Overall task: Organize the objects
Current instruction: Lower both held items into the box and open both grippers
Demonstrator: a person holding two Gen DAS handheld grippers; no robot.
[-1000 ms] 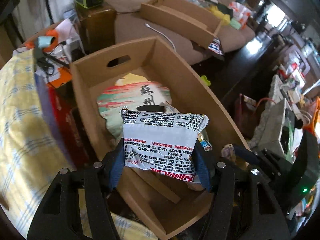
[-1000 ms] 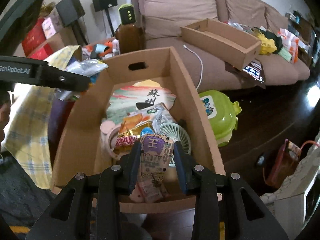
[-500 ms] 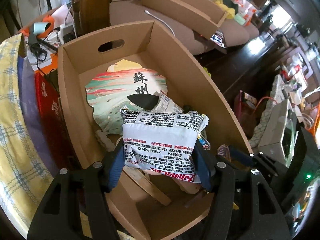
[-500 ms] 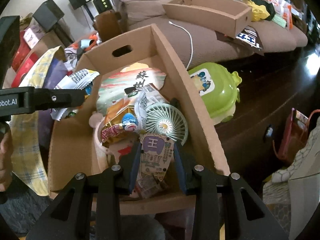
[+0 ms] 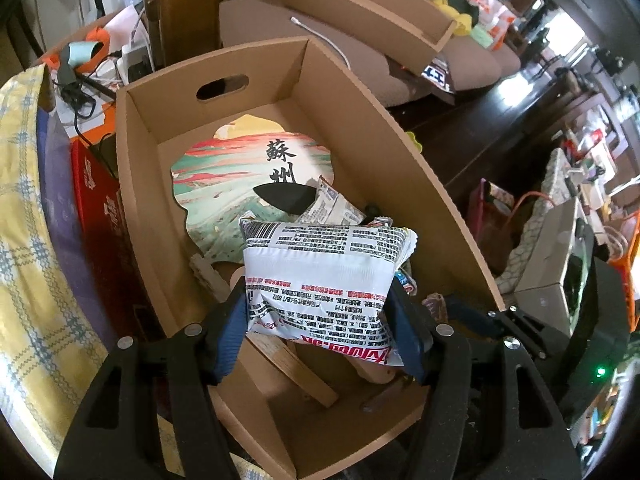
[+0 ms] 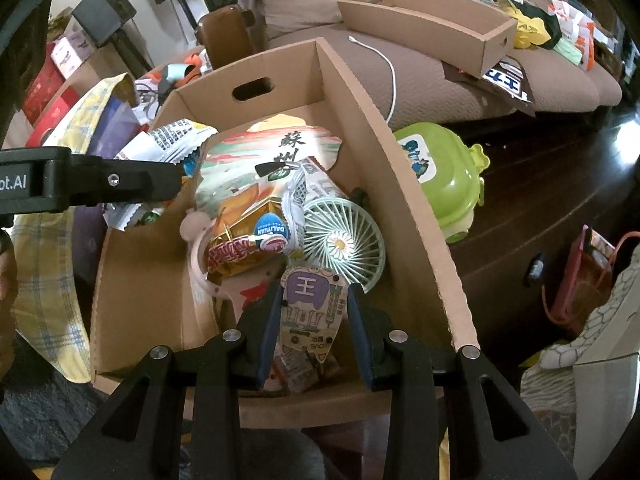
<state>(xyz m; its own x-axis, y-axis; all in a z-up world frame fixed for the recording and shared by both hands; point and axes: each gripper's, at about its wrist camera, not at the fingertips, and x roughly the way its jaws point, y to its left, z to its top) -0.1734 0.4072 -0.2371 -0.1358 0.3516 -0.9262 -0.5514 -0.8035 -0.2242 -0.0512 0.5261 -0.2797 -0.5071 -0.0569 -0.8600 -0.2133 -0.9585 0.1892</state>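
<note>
A big cardboard box holds a painted paper fan, snack packs and a small green fan. My left gripper is shut on a white snack packet with black print and holds it above the box's near end. It also shows in the right wrist view, at the box's left wall. My right gripper is shut on a purple and cream card packet, low inside the near end of the box.
A yellow checked cloth and a red box lie left of the box. A green lidded container sits on the dark floor to its right. A second cardboard tray rests on the brown sofa behind.
The left gripper has carried the white packet from the box's left side to above its inside. The right gripper has sunk a little lower into the box with its packet.
</note>
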